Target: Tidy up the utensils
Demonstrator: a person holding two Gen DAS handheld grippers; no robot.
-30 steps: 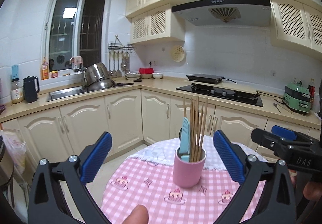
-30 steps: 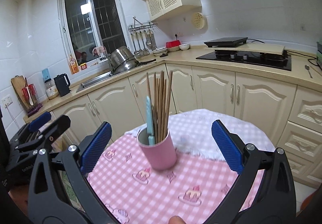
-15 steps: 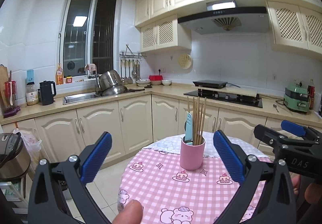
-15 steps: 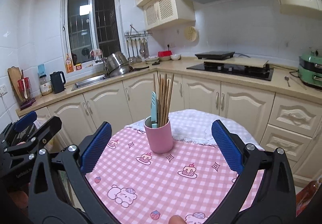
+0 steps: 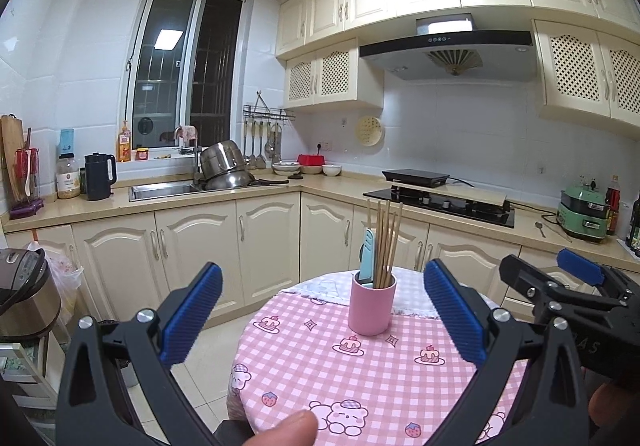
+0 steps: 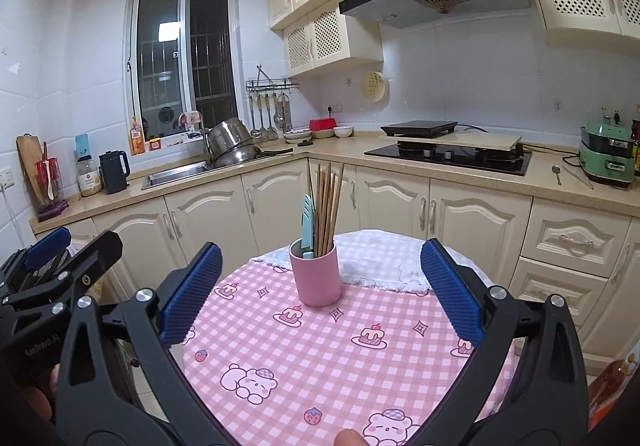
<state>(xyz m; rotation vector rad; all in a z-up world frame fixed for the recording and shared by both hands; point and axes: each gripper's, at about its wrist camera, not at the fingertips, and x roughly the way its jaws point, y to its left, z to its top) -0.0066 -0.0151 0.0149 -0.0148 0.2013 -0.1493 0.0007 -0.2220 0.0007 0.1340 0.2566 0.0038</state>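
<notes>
**One cup, one bundle of chopsticks, both tongs empty**

You had a single pink cup (image 5: 371,306) standing upright on the round table (image 5: 384,386), toward its far side, on the pink checked cloth (image 6: 340,346) just in front of a white cloth (image 6: 380,258). In the cup stood one bundle of wooden chopsticks (image 5: 386,242); I counted about seven, though they overlapped too much to be sure. Beside them stood one light blue utensil (image 6: 307,221). All had their long axis near vertical, tips up, the chopsticks fanning slightly. Your left gripper (image 5: 320,320) was spread wide and held nothing, well short of the cup. Your right gripper (image 6: 318,296) was equally wide and empty, the cup framed between its blue pads (image 6: 192,292) but not touched.
</notes>
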